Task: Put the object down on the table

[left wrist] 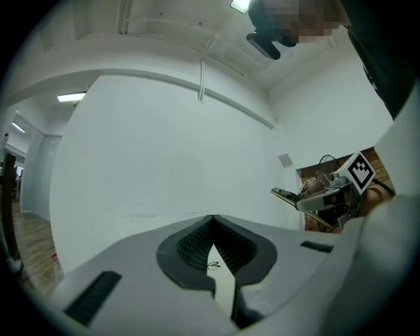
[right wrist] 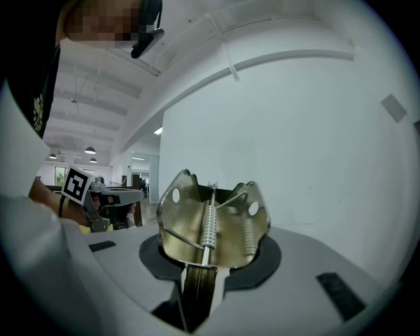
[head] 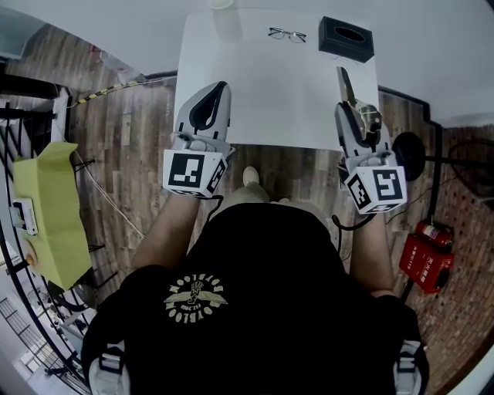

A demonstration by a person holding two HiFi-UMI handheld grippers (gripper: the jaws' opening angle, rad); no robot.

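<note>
A brass-coloured metal spring clamp (right wrist: 212, 222) sits between the jaws of my right gripper (right wrist: 199, 279), which is shut on its lower end. In the head view that clamp (head: 346, 86) sticks out forward over the right part of the white table (head: 262, 100), held above it by the right gripper (head: 351, 108). My left gripper (head: 202, 114) hovers over the table's near left edge. In the left gripper view its jaws (left wrist: 211, 226) meet at the tips with nothing between them.
A pair of glasses (head: 287, 35), a black box (head: 346, 38) and a cup (head: 222, 5) stand along the table's far side. On the wooden floor are a red object (head: 424, 261) to the right and a yellow-green stand (head: 54, 212) to the left.
</note>
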